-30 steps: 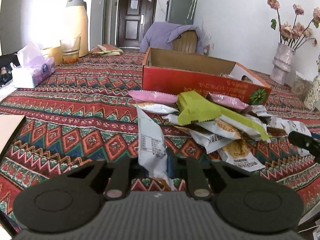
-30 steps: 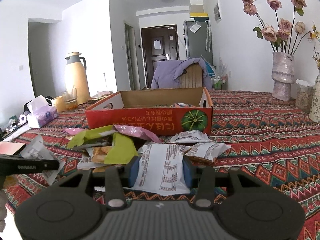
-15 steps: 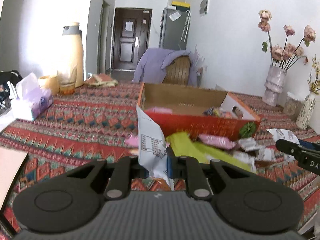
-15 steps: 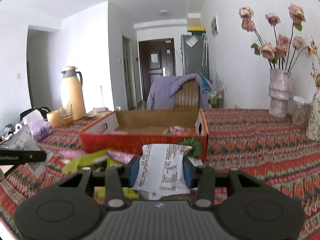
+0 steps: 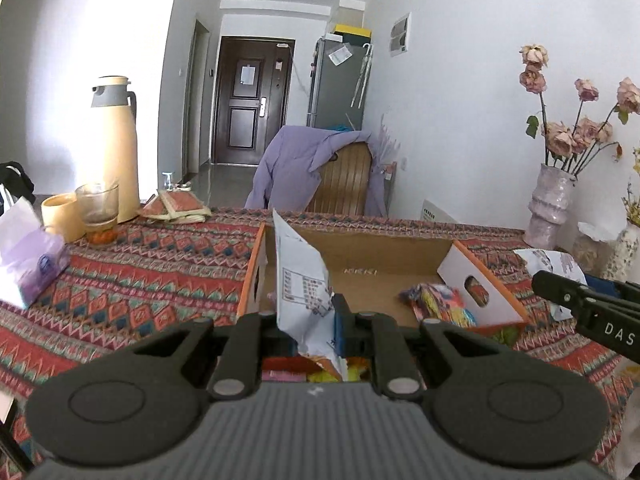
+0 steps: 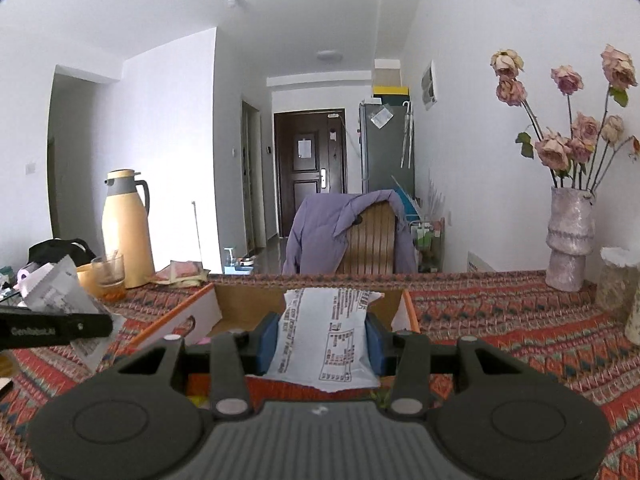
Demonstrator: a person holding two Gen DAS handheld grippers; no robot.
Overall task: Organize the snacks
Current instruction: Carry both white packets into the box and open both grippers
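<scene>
My left gripper (image 5: pixel 312 326) is shut on a white snack packet (image 5: pixel 302 280), held upright over the near edge of the open orange cardboard box (image 5: pixel 360 252). Colourful wrapped snacks (image 5: pixel 436 302) lie inside the box at the right. My right gripper (image 6: pixel 322 338) is shut on another white snack packet (image 6: pixel 326 338), held flat above the box (image 6: pixel 240 304) near its front wall. The right gripper with its packet shows at the right of the left wrist view (image 5: pixel 588 300); the left gripper with its packet shows at the left of the right wrist view (image 6: pixel 56 324).
The table has a patterned red cloth (image 5: pixel 140 280). A cream thermos (image 5: pixel 110 148), a glass (image 5: pixel 98 206) and a tissue pack (image 5: pixel 28 260) stand at the left. A vase of dried roses (image 6: pixel 570 236) stands at the right. A chair with a purple jacket (image 5: pixel 320 168) is behind the table.
Both grippers have risen and moved forward with their packets, from the snack pile in front of the box to over the box. The pile has dropped out of sight below.
</scene>
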